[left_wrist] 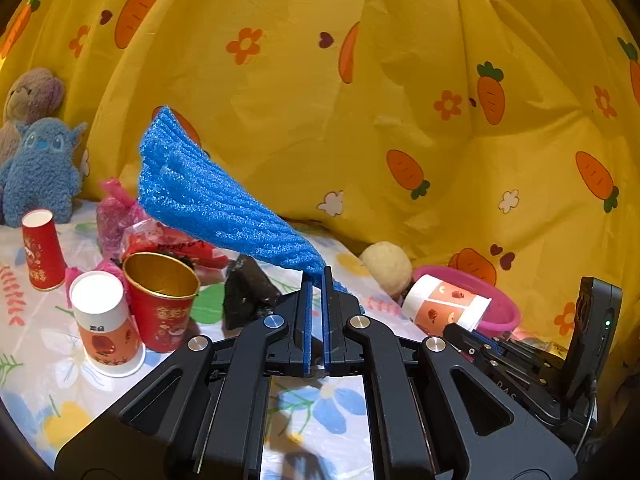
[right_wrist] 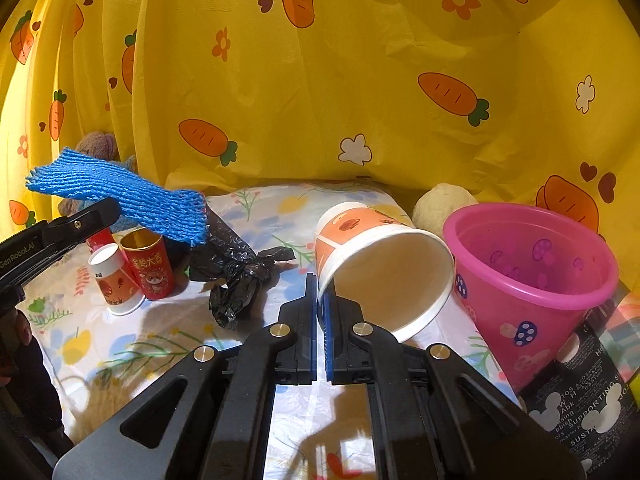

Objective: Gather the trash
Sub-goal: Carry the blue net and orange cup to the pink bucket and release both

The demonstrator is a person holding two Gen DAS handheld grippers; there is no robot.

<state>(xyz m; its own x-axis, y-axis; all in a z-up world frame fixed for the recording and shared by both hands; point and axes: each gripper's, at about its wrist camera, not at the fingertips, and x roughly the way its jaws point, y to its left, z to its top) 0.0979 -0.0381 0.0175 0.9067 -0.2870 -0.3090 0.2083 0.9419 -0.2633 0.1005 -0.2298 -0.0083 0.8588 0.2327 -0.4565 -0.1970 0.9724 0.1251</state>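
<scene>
My left gripper (left_wrist: 318, 276) is shut on a corner of a blue foam net sleeve (left_wrist: 208, 196), which sticks up and to the left above the table. From the right wrist view the same blue sleeve (right_wrist: 120, 196) hangs in the air at the left, past the left gripper's black finger (right_wrist: 76, 220). My right gripper (right_wrist: 320, 292) is shut on the rim of an orange-and-white paper cup (right_wrist: 376, 264), held tilted with its mouth toward the camera, just left of a pink bucket (right_wrist: 532, 280). That cup (left_wrist: 444, 304) and the bucket (left_wrist: 500, 300) also show at the right in the left wrist view.
On the flowered tablecloth (right_wrist: 256, 208) lie a crumpled black plastic bag (right_wrist: 236, 276), a red cup with gold lining (left_wrist: 160, 296), an upturned orange-and-white cup (left_wrist: 104, 320), an upturned red cup (left_wrist: 42, 248) and pink and red wrappers (left_wrist: 132, 224). Plush toys (left_wrist: 40, 168) lean against the yellow carrot curtain (left_wrist: 360, 100).
</scene>
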